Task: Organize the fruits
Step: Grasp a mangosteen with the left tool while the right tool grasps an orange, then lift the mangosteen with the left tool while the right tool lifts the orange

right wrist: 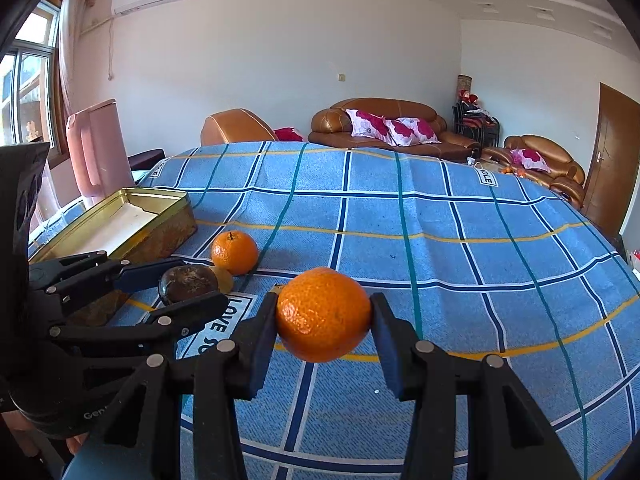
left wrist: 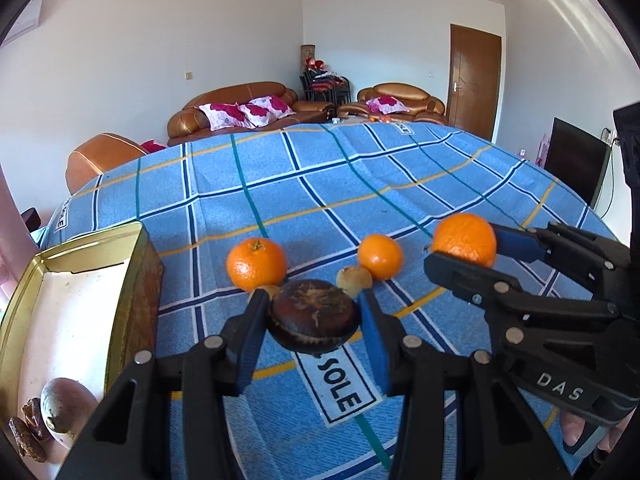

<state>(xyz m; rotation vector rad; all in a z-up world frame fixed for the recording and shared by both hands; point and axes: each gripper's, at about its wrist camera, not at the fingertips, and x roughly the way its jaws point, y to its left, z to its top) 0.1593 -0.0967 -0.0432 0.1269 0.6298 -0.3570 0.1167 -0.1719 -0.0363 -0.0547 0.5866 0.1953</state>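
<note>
dark round fruit (left wrist: 313, 315) and orange (right wrist: 323, 314) held aloft, 2 oranges (left wrist: 256, 263) on cloth

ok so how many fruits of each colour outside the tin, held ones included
orange: 3 – one in the right tool, two on the cloth
dark brown: 1 – in the left tool
small tan: 2 – on the cloth
total: 6

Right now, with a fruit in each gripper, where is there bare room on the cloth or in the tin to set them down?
The gold tin has bare white floor at its far end; its near corner holds a pale round fruit. The blue checked cloth is bare beyond and right of the held orange. It is crowded around the two loose oranges behind the held dark fruit.
</note>
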